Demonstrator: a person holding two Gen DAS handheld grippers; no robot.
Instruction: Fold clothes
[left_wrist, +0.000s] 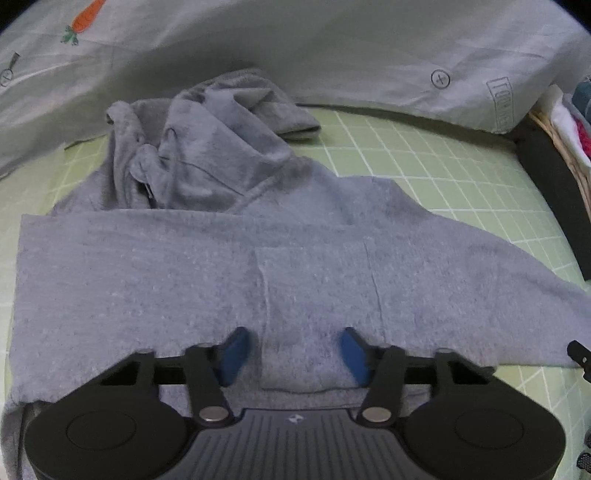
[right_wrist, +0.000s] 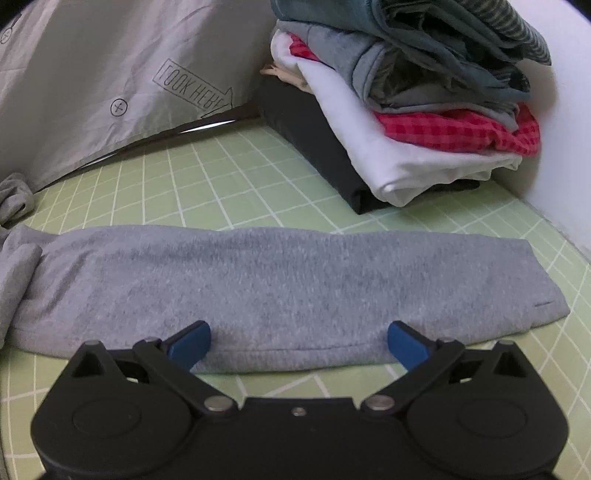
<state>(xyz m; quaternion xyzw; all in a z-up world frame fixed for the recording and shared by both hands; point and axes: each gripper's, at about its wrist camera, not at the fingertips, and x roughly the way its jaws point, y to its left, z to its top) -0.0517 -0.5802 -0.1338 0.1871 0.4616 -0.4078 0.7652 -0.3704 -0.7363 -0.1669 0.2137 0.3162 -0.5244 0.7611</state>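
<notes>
Green mat (right_wrist: 229, 177); hoodie (left_wrist: 184, 280) under spread fingers (left_wrist: 234, 350).

Grey printed sheet (right_wrist: 110, 74): "LOOK HERE" inside arrow outline, upside down; circled cross beside it.

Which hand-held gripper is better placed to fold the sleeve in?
Right, probably. The right hand-held gripper is open at the near edge of the sleeve; the left hand-held gripper is open over the hoodie body.
</notes>
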